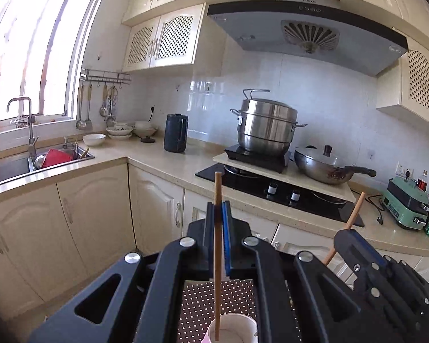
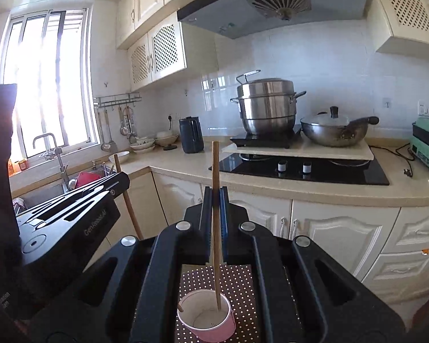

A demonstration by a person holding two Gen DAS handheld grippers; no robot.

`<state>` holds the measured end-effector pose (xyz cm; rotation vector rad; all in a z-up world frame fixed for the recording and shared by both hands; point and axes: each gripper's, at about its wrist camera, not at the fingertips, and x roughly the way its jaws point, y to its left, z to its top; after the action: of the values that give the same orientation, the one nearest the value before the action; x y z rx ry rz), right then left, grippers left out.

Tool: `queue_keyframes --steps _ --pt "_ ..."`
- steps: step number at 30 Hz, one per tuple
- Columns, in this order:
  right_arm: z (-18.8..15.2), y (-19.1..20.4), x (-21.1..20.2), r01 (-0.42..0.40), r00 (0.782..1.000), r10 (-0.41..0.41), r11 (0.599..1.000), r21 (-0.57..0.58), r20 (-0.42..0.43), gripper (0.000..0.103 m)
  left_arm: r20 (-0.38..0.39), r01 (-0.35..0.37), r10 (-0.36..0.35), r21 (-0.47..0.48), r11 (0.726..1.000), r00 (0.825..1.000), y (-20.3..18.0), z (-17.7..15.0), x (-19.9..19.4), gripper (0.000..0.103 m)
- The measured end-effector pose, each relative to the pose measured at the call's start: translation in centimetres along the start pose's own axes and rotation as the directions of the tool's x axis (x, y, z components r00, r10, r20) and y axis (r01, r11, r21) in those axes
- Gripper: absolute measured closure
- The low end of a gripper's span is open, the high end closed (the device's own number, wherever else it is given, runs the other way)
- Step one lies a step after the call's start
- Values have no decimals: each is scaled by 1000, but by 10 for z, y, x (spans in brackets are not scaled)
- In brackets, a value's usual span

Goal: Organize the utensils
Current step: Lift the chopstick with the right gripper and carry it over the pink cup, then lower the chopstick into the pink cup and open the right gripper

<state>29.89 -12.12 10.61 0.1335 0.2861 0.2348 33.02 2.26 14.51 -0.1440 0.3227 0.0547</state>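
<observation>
Left gripper (image 1: 220, 214) is clamped tight on one chopstick (image 1: 218, 228), right gripper (image 2: 215, 200) pinching the other chopstick (image 2: 216, 223), both tips over the pink cup (image 2: 207, 318). Best keep them upright and release gently.

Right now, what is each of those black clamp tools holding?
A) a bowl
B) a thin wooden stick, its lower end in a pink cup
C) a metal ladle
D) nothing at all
B: the left gripper and the right gripper are each shut on a chopstick, and both sticks reach down into the pink cup.
</observation>
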Motion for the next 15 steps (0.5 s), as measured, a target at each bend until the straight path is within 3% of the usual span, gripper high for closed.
queue_keyframes --steps 15 --pt "-75 -8 58 1 978 5 1000 29 -208 97 -155 37 -37 -2 999 987 20 -73 54 97"
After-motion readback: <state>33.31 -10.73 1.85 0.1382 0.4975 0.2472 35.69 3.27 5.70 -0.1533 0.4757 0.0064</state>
